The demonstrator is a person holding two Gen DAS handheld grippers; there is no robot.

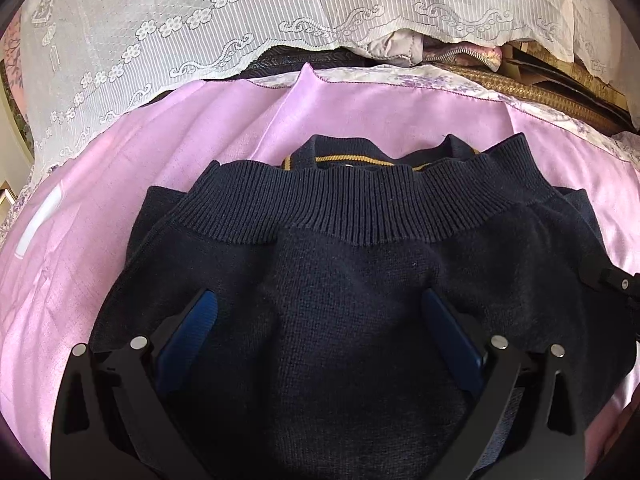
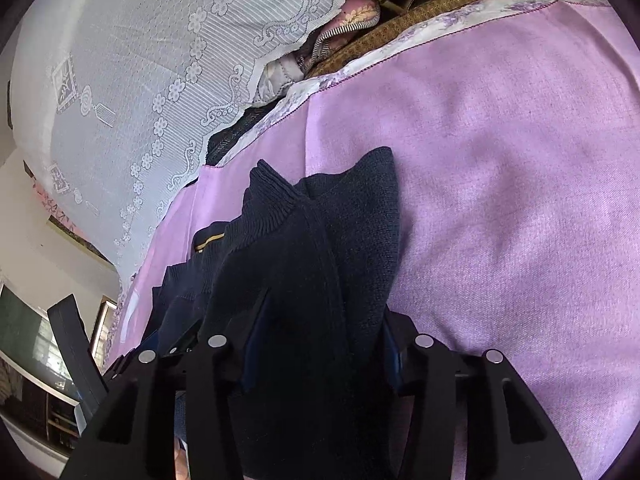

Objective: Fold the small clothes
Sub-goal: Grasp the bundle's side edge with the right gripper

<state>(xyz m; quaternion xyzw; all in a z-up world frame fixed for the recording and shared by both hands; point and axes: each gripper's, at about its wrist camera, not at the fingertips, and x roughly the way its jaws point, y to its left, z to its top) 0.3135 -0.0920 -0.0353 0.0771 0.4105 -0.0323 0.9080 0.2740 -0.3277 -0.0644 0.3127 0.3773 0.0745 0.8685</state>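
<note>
A navy knit sweater with a ribbed hem and a yellow-striped collar lies folded on a pink sheet. My left gripper is open, its blue pads spread wide with the sweater's fabric bulging up between them. The other gripper's black tip shows at the right edge. In the right wrist view my right gripper has its jaws apart, with a thick bunch of the sweater filling the gap between them; I cannot tell whether it pinches the fabric.
A white lace curtain hangs at the back and left. Bundled fabrics and a woven mat lie behind the sheet's floral edge. The pink sheet spreads wide to the right of the sweater. A window and cabinet are far left.
</note>
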